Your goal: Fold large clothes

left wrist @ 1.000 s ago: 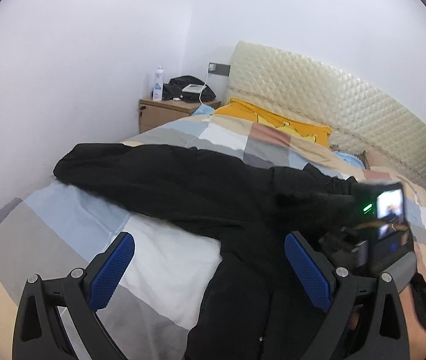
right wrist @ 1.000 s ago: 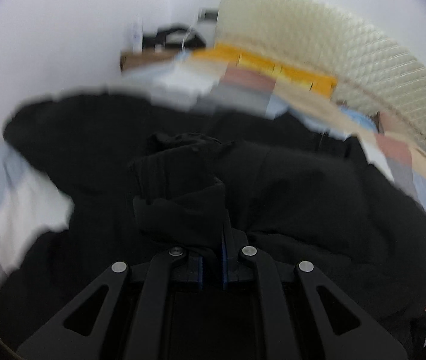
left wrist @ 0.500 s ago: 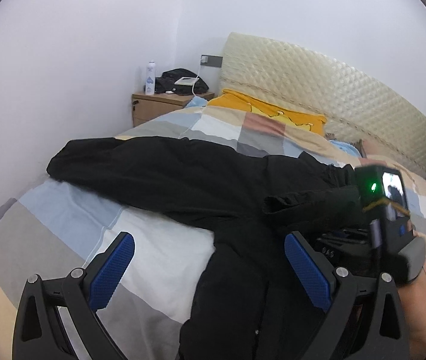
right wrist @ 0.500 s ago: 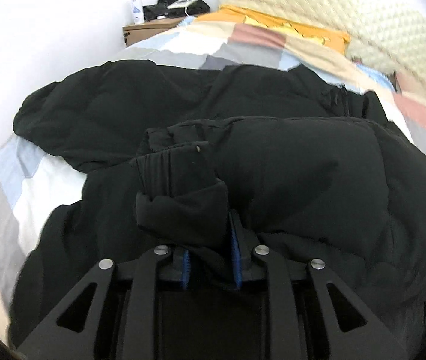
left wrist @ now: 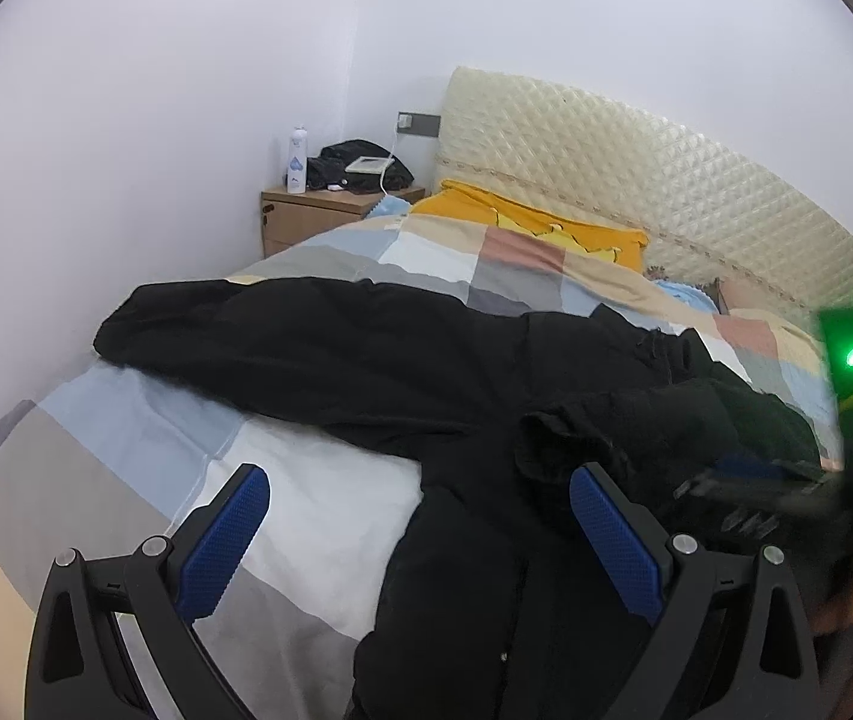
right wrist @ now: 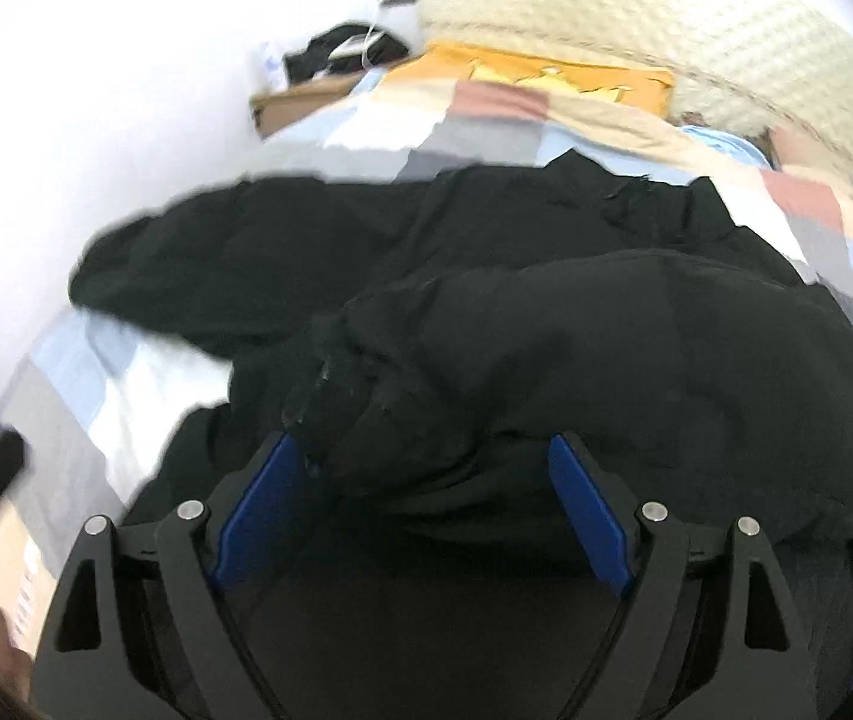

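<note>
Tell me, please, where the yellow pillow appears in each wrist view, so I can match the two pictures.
Left wrist: yellow pillow sits right of centre, upper half, below the quilted headboard.
Right wrist: yellow pillow lies near the top, centre-right, blurred.
Shared landmark: the wooden nightstand, left of the pillow.

Right gripper (right wrist: 420, 498) fingers (right wrist: 258, 504) just spread, black jacket (right wrist: 546, 324) sleeve loose between.

One black jacket (left wrist: 366, 372) lies on one bed with one patchwork cover (left wrist: 144, 456). Toward eleven o'clock stands one nightstand (left wrist: 306, 219), which carries one white bottle (left wrist: 297, 159) and one black bag (left wrist: 360, 165). One yellow pillow (left wrist: 534, 222) lies at twelve o'clock. Two grippers are visible, each with two blue pads.
</note>
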{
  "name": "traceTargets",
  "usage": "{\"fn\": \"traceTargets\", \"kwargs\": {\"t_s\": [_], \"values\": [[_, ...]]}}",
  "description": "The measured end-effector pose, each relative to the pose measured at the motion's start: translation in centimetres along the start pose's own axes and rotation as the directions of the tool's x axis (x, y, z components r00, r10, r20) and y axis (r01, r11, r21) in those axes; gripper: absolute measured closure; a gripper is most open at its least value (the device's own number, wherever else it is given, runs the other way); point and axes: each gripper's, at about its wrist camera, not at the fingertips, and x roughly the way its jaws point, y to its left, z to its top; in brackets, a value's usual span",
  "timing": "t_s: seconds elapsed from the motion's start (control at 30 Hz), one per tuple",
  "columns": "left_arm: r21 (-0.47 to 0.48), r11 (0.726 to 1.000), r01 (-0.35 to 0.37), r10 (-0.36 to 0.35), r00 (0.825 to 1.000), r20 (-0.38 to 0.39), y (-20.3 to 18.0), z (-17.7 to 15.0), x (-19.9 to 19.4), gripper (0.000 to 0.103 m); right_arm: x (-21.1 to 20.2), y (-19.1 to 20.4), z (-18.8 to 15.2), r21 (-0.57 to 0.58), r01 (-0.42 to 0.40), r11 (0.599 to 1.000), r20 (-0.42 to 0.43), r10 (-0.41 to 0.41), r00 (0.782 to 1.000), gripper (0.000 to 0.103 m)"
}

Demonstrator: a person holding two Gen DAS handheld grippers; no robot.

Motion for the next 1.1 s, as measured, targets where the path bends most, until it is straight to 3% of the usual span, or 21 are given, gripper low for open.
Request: {"fn": "traceTargets", "kwargs": {"t_s": [0.1, 0.3, 0.57, 0.63, 0.93, 1.1], "values": [[0.015, 1.0, 0.017, -0.017, 1.0, 0.0, -0.8, -0.3, 0.0, 0.002, -2.5, -2.0, 0.2, 0.045, -0.004, 0.999, 0.053, 0.001, 0.999, 0.017], [0.075, 0.996, 0.056, -0.055, 0.998, -0.01, -3.9, -1.3, -0.7, 0.002, -8.7, -6.5, -1.2, 0.101, 0.082, 0.991, 0.167, -0.099, 0.981, 0.017], [0.144, 0.98, 0.137, -0.144, 0.989, 0.039, -7.8, -2.3, -4.6, 0.002, -17.1, -8.5, -5.9, 0.063, 0.179, 0.982, 0.315, -0.19, 0.93, 0.016], [0.158, 0.979, 0.129, -0.136, 0.99, 0.033, -8.6, -2.5, -4.6, 0.002, -18.7, -9.1, -7.5, 0.065, 0.187, 0.98, 0.339, -0.198, 0.92, 0.016], [0.199, 0.968, 0.154, -0.165, 0.985, 0.041, -10.4, -3.3, -6.0, 0.002, -22.7, -12.7, -13.2, 0.118, 0.183, 0.976, 0.371, -0.215, 0.903, 0.015], [0.228, 0.958, 0.171, -0.18, 0.984, 0.017, -11.1, -4.1, -5.6, 0.002, -24.1, -13.6, -15.2, 0.145, 0.182, 0.973, 0.383, -0.224, 0.896, 0.007]]}}
